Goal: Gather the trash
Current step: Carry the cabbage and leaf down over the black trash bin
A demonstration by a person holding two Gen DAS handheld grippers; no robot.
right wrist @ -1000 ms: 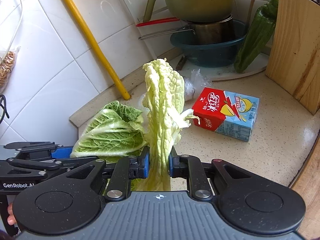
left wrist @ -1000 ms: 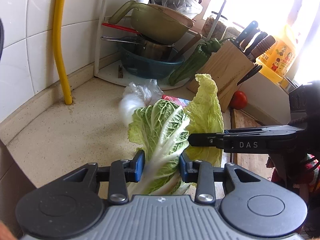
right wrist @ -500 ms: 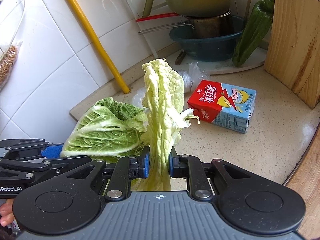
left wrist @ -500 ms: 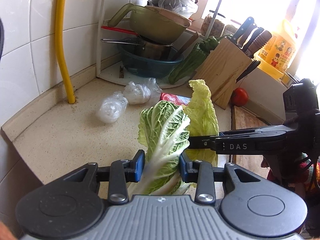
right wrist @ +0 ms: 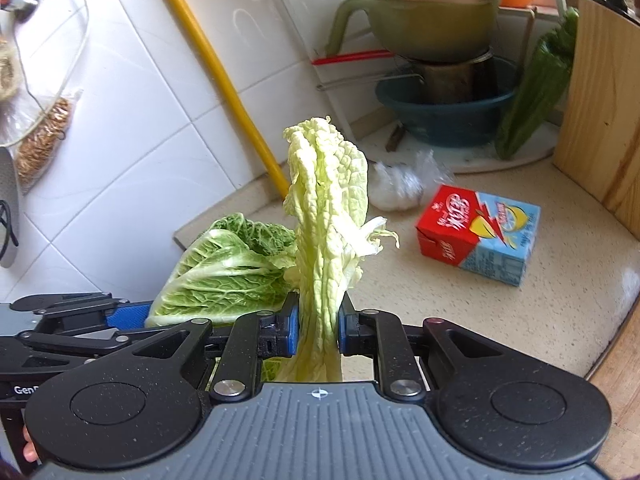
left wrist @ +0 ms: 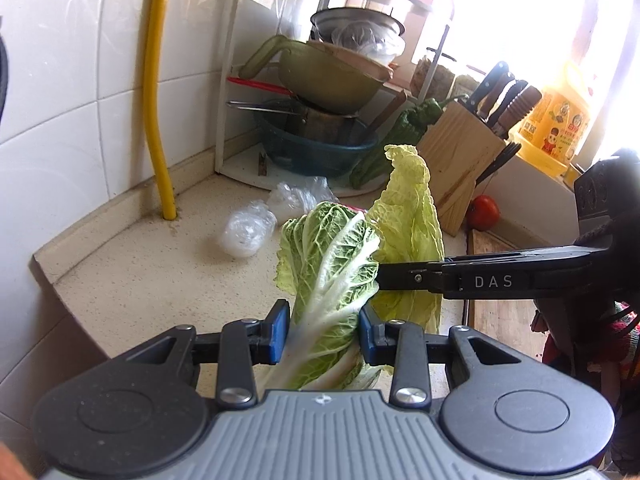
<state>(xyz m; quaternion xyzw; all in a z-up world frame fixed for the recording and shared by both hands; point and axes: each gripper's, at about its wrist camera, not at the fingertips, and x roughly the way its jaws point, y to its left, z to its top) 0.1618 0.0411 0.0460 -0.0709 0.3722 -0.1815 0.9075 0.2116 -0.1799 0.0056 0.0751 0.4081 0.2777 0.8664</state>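
Ahead of the grippers, glossy white tiles (right wrist: 132,128), a speckled matt countertop (left wrist: 160,264) and a wooden knife block (left wrist: 456,168) were seen.

I've lifted both leaves up and back off the counter (left wrist: 132,264). My left gripper (left wrist: 323,330) carries the green leaf (left wrist: 332,264) clear of the plastic wads (left wrist: 248,232), which it was covering a second ago; both now lie in plain sight. My right gripper (right wrist: 318,328) has raised the pale leaf (right wrist: 328,216), and the carton (right wrist: 480,234) now sits further right of it.
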